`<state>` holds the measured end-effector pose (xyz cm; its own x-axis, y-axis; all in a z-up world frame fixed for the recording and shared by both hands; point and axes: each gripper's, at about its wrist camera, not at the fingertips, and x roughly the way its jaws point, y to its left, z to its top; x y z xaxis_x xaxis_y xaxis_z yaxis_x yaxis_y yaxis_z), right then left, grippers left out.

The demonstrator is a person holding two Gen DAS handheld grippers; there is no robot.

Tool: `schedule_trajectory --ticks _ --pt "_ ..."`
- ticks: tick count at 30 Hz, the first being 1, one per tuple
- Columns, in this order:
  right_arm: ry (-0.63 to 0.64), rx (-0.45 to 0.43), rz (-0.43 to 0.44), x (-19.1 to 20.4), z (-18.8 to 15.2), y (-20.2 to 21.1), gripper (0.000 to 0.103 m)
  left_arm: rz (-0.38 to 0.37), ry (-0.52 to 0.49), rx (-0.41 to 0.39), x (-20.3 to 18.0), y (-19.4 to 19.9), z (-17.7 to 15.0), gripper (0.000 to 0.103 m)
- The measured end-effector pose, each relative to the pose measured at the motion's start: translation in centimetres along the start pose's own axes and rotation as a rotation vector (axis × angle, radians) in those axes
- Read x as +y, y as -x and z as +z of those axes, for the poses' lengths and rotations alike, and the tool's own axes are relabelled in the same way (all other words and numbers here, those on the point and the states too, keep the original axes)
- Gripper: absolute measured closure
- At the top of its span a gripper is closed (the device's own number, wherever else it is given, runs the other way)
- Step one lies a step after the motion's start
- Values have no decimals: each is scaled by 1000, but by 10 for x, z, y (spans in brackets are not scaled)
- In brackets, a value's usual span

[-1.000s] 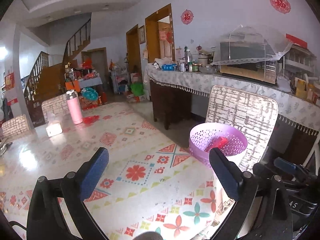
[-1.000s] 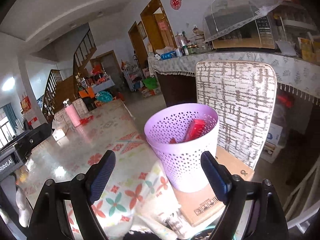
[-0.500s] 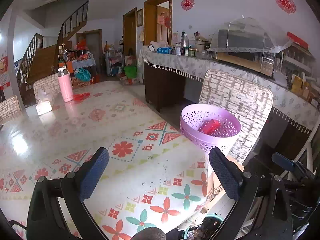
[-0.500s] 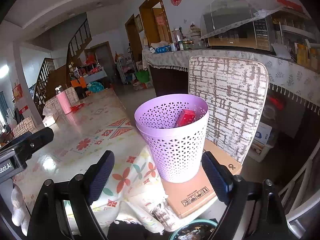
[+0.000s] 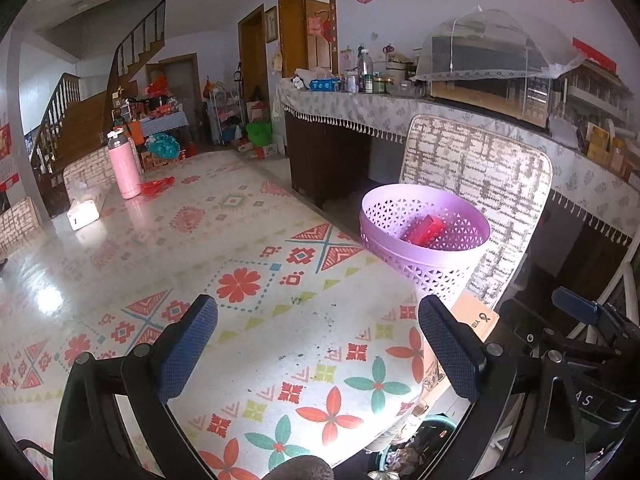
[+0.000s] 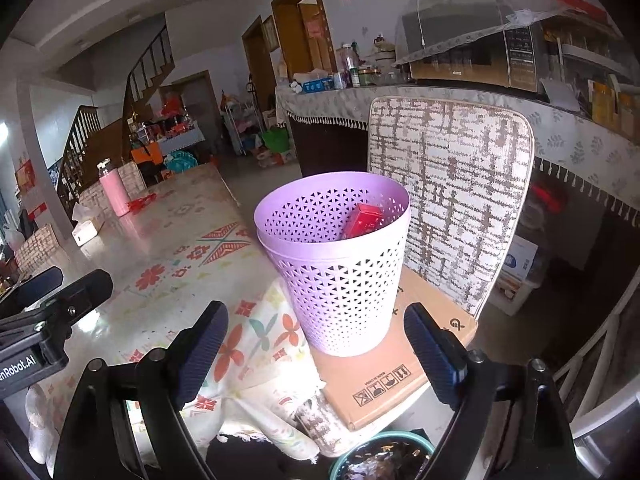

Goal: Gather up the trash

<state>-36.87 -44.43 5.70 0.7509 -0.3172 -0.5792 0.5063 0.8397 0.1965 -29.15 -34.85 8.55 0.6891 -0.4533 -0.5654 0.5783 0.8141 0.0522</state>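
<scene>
**Two empty grippers by the lilac bin**

Two grippers hover at the near end of the long table (image 5: 120,248), and neither has anything in it. The left gripper (image 5: 318,344) hangs above the patterned tablecloth (image 5: 280,320) with its jaws wide apart, nothing but flowered cloth between the blue pads. The right gripper (image 6: 316,354) is likewise spread open, pointed at the lilac basket (image 6: 340,280), whose lower wall sits in the gap between the pads without touching either one.

That perforated basket stands upright on a flat cardboard box (image 6: 396,364), which lies on the seat of a chair (image 6: 452,200) with a grey-and-white woven back, just off the table's corner. Inside the basket a red packet (image 6: 362,220) leans against the far wall, its top just under the rim. From the left wrist view the same packet (image 5: 424,230) shows lying tilted in the basket (image 5: 428,256).

Down at the bottom edge of the right view, a teal-rimmed container (image 6: 384,458) holds dark scraps; what they are I can't make out.

Far down the table stand a pink bottle (image 5: 124,168), a bit of red wrapper (image 5: 156,186) beside it, and a small white box (image 5: 83,216) nearer the edge. Behind the chair, a cloth-draped counter (image 5: 360,114) carries jars, bottles and a microwave under a mesh food cover (image 5: 496,48).
</scene>
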Motion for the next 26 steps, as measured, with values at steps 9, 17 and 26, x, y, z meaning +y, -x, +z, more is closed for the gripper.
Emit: schedule_trajectory --ticks 9,17,26 --pt "-11 30 -14 -6 -2 -14 10 -12 -29 40 -8 -17 -5 3" --pt "-30 59 -26 -16 -4 -27 10 -33 -38 78 -14 -32 -7 3" --pt "-59 93 -34 -25 -7 -39 10 -53 -48 108 -21 -44 -11 3"
